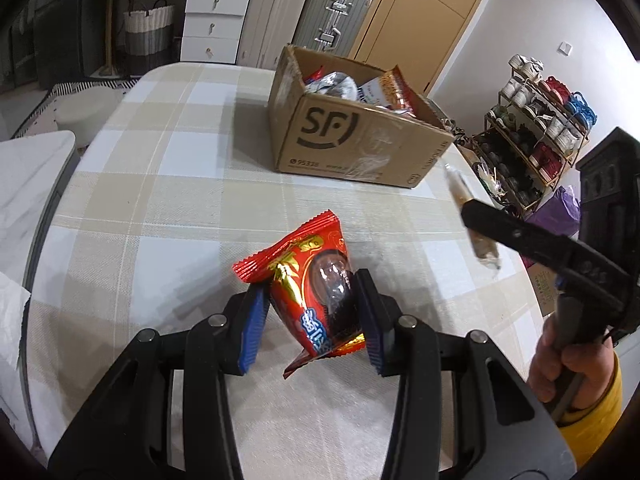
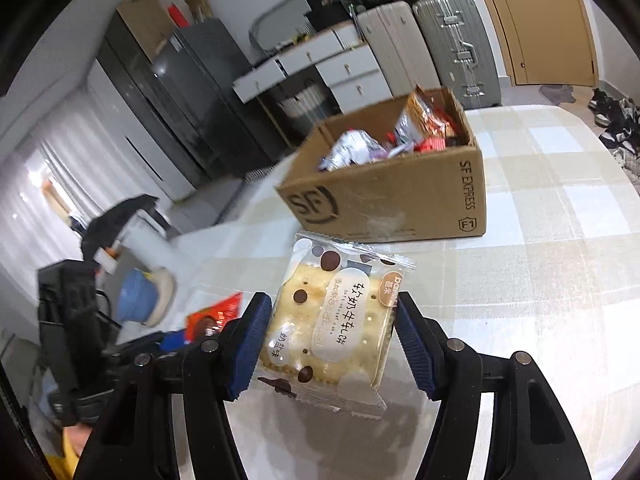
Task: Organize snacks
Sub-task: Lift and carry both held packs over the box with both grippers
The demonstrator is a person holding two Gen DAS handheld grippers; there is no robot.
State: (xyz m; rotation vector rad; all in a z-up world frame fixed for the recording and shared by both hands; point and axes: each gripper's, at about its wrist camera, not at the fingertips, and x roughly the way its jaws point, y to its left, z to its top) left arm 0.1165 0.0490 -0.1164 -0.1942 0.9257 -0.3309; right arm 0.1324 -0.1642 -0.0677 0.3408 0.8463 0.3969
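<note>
- Your left hand-held gripper (image 1: 316, 320) pinches a red snack packet (image 1: 310, 280) between its blue pads, held above the checked counter (image 1: 160, 184).
- Your right hand-held gripper (image 2: 330, 344) pinches a nougat cracker packet (image 2: 336, 328) by its sides, also above the counter.
- The cardboard box (image 1: 352, 140), open and holding other snacks, stands on the counter beyond both packets.

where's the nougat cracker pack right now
In the right wrist view, the nougat cracker pack is clamped in the right claw above the checked tablecloth, just short of the cardboard box.
</note>
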